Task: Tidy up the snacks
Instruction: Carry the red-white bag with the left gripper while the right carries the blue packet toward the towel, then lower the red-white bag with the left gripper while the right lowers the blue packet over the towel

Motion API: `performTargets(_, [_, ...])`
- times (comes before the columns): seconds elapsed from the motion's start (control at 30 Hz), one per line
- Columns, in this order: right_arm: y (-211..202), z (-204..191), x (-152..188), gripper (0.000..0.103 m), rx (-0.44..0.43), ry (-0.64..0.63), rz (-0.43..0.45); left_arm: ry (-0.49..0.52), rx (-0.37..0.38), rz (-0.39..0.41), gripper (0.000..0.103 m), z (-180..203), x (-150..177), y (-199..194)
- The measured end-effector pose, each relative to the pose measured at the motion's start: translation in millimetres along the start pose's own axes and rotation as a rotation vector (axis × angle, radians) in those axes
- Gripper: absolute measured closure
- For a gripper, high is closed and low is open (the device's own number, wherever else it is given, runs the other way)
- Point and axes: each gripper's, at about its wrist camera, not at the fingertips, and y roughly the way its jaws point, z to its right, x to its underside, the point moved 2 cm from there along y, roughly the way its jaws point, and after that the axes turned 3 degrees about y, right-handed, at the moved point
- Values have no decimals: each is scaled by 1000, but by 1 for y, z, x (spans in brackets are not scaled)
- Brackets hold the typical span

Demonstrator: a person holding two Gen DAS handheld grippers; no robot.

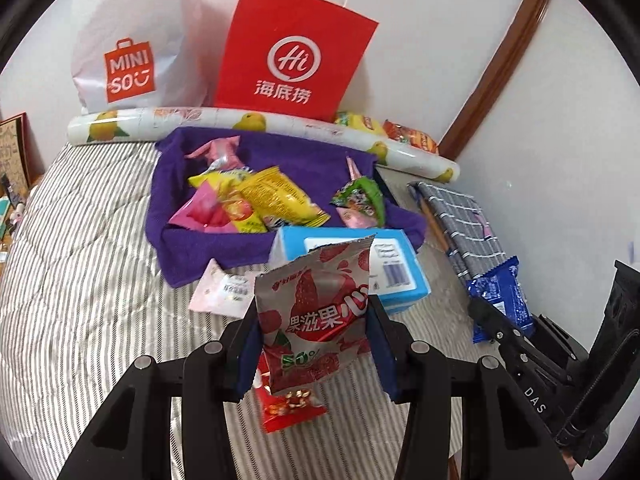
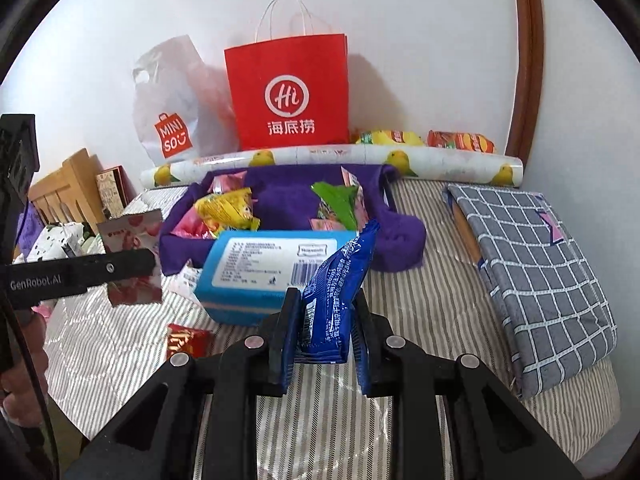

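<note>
Left tool (image 1: 314, 334) is clamped on the strawberry packet (image 1: 320, 312), right tool (image 2: 326, 326) on the blue packet (image 2: 338, 284) — both are best released low over the purple-lined tray (image 1: 280, 152), upper centre.

The strawberry snack packet (image 1: 320, 316) hides part of the blue box (image 1: 394, 264) behind it in the left wrist view. The right gripper (image 1: 500, 330) is cut off at that view's right edge. The small print on the blue box's label (image 2: 264, 260) is too small to read.
</note>
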Motion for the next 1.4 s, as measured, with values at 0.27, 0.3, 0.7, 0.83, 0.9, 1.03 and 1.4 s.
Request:
performTargets(0.27, [-9,-5,-23,79,-9,2,30,29,6,20,57,13,-19,-4])
performTargets(0.3, [-10,-5,-27,79,-13,2,33,32,7,22,57,14,-22,-5])
performTargets(0.7, [0,-12,-64,79,-45,4,59,52,-14,50,57,9,-55,1])
performTargets(0.83, [8,-13,-75,79,-53,6,62,54,-16,47,57,4,-66,8])
performTargets(0.9, [13,-14,-81,79,-55,8,64,54,-16,46,57,2,-70,11])
performTargets(1.03, [23,-15,-92,79,-59,7,67,56,-23,48,57,-2,-81,16])
performTargets(1.4, [63,-6,-127,79,-48,31,47,53,-67,60,57,-30,-117,33])
